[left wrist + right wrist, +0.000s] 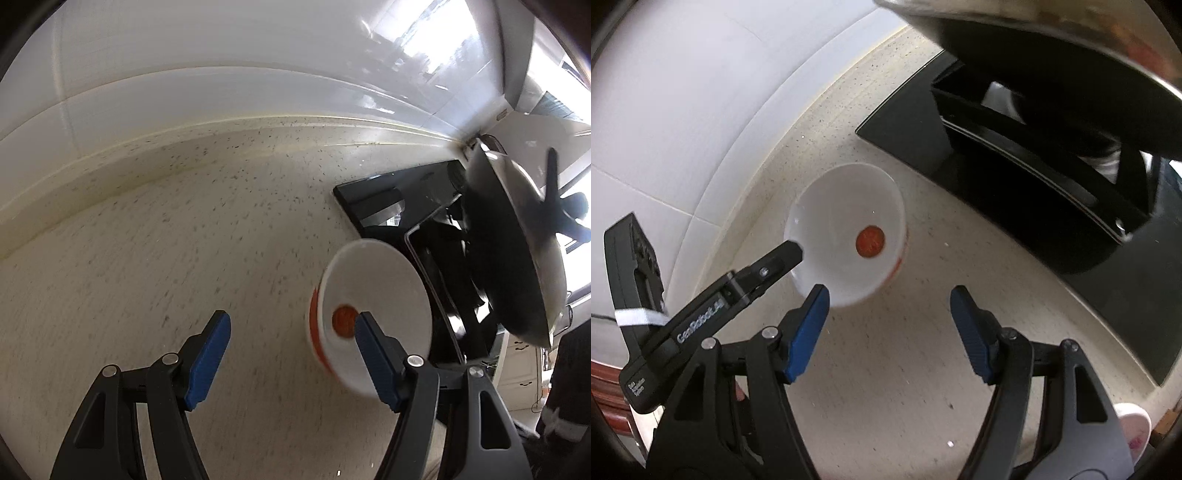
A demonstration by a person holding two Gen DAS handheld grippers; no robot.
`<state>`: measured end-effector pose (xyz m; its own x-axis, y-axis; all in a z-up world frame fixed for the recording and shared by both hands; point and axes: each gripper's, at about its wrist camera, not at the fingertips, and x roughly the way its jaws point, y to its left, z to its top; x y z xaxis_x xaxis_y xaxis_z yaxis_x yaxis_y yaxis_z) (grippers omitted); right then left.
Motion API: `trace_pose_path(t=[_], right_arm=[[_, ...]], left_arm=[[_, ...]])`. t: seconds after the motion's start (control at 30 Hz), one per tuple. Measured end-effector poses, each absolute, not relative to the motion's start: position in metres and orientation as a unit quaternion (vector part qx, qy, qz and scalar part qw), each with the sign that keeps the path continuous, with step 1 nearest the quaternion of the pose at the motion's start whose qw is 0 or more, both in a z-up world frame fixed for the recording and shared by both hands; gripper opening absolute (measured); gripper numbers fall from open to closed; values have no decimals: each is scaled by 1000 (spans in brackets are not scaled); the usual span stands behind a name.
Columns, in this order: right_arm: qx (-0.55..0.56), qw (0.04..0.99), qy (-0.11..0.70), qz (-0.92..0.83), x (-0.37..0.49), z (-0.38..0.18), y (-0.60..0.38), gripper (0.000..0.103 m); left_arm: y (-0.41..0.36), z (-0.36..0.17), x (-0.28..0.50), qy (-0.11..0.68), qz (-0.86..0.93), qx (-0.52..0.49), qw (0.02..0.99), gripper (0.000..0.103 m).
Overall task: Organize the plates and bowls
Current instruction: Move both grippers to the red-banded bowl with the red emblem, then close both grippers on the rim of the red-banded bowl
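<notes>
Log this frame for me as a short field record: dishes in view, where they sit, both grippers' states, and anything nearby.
dish: one white bowl with an orange spot inside and an orange band outside
location: speckled countertop, beside the black stovetop
left gripper: open, one finger at the bowl's rim, nothing clamped
right gripper: open, empty, near side of the bowl
nearby: metal pan on the stovetop
plates: none visible
</notes>
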<state>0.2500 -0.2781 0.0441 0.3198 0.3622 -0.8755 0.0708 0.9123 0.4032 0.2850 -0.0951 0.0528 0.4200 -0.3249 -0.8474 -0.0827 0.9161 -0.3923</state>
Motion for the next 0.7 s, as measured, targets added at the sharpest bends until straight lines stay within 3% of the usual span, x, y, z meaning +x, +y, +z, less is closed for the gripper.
trace_pose_path(t=[0.13, 0.43, 0.53, 0.6, 0.7], right_arm=[[191, 787, 579, 93, 265, 36, -273, 67], [190, 778, 593, 84, 283, 17, -272, 44], [191, 776, 595, 87, 284, 13, -271, 37], [193, 774, 597, 88, 283, 9, -271, 34], [200, 777, 589, 91, 282, 9, -270, 28]], left_arm=[[-104, 43, 304, 541, -71, -180, 818, 70], [-113, 30, 317, 538, -73, -163, 824, 67], [-118, 26, 319, 541, -82, -159, 822, 55], [-121, 24, 319, 541, -87, -155, 822, 36], [-125, 23, 317, 542, -92, -151, 822, 22]])
